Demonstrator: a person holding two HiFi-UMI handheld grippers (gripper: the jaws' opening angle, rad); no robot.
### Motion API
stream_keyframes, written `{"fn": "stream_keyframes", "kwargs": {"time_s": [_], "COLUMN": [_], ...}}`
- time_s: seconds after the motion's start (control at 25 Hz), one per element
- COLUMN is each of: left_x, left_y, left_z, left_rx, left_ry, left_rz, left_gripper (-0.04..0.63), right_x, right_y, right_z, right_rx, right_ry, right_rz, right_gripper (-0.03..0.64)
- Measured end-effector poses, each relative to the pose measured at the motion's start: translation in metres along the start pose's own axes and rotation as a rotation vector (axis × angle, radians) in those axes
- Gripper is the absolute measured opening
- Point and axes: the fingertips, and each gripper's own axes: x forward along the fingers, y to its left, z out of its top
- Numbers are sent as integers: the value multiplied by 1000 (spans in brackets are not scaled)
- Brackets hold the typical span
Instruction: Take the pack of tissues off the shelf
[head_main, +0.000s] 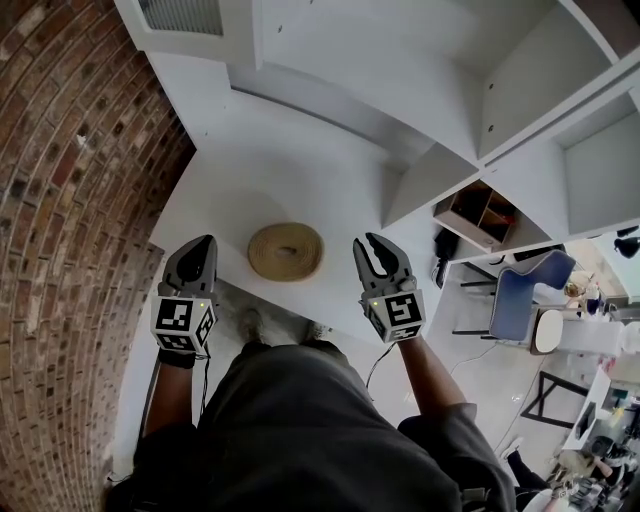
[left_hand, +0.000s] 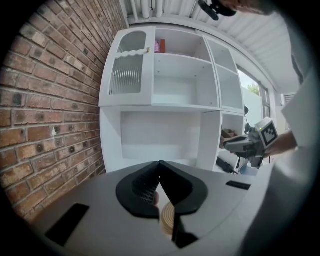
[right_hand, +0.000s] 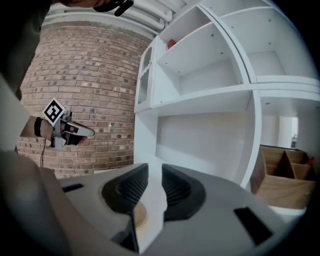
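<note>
A small pink pack (left_hand: 158, 46) stands at the left of the top open shelf of the white shelf unit (left_hand: 160, 107); in the right gripper view the pink pack (right_hand: 171, 44) shows as a small reddish patch high up. Both grippers hang in front of the unit's lower counter, well below the pack. My left gripper (head_main: 195, 262) is shut, its tips touching with nothing between them (left_hand: 159, 165). My right gripper (head_main: 383, 262) stands beside it with a narrow gap between its jaws (right_hand: 154, 172) and holds nothing.
A round woven mat (head_main: 286, 251) lies on the white counter (head_main: 300, 170) between the grippers. A brick wall (head_main: 70, 200) closes the left side. A wooden divider box (head_main: 478, 215) sits in a lower compartment at right, and a blue chair (head_main: 520, 295) stands beyond.
</note>
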Motion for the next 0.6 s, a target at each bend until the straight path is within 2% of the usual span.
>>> {"fn": "stream_keyframes", "kwargs": {"time_s": [0.32,0.6], "left_x": [4,6], "left_y": [-7,-10], "left_z": [-1,-3], "left_rx": [9,15], "left_ry": [-3,-1], "left_rz": [-6,-8], "left_gripper": [2,2], "right_x": [-19,-24], "right_y": [-29,-44], "right_z": [17,17], "right_rx": [80,127], "right_ry": [-69,-82], "right_rz": [-74,-98], "right_gripper": [4,-2]}}
